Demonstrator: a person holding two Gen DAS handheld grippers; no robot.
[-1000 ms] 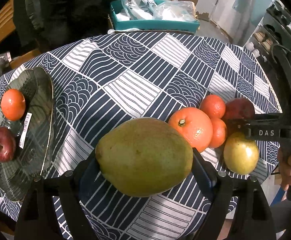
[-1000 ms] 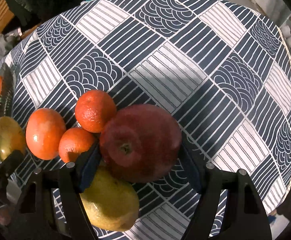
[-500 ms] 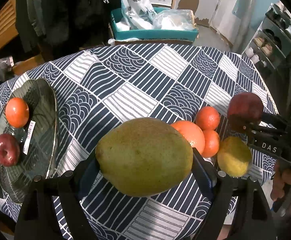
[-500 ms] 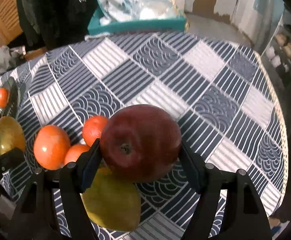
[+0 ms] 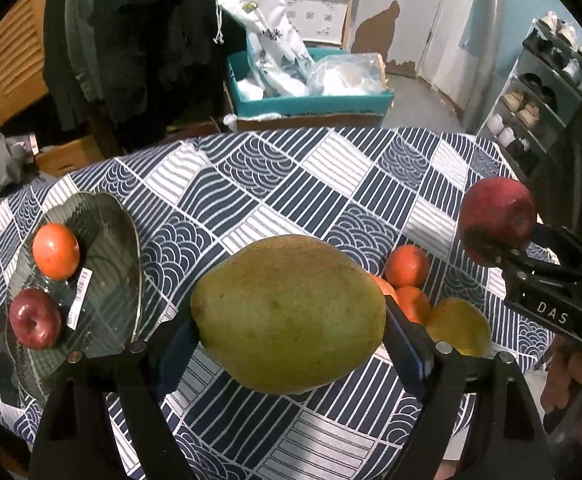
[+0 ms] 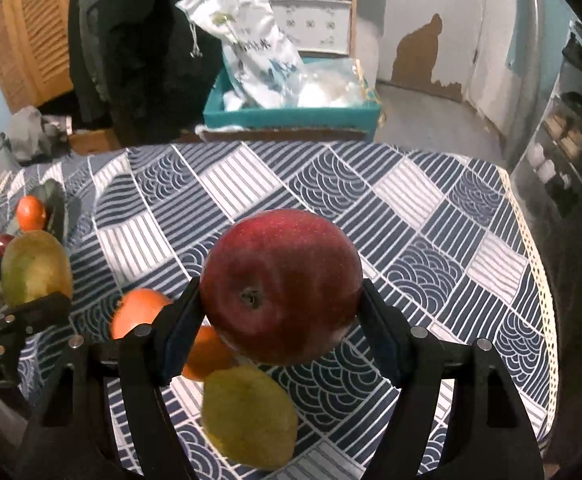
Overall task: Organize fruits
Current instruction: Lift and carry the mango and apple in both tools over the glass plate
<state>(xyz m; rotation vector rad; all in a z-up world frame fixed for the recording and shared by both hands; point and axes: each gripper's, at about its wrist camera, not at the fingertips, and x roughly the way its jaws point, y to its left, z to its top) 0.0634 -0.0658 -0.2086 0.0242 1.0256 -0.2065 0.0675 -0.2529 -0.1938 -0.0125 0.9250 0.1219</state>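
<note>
1. We have a fruit in each claw, both lifted clear of the worktop (image 5: 275, 200): the left claw (image 5: 291, 344) pinches a green mango (image 5: 289, 314) across its length, and the right claw (image 6: 281, 312) pinches a red apple (image 6: 281, 286) by its sides.
2. We judge this the carry step: both fruits are picked and neither is set down yet.
3. The likely goal is the dark glass plate (image 5: 107, 240) at the left of the worktop, which holds a tangerine (image 5: 56, 251) and a small red apple (image 5: 35, 319).
4. Next we need to travel left and lower each fruit onto bare glass, one claw at a time so they do not crowd; the mango is large and may roll.
5. Left behind near the right edge are three oranges (image 5: 407, 266) and a yellow-green pear (image 5: 459, 332), close together.
6. The round worktop wears a navy-and-white patterned cloth. Beyond it stands a teal box (image 5: 311, 100) of plastic bags; a shoe rack (image 5: 539, 92) is at the right.
</note>
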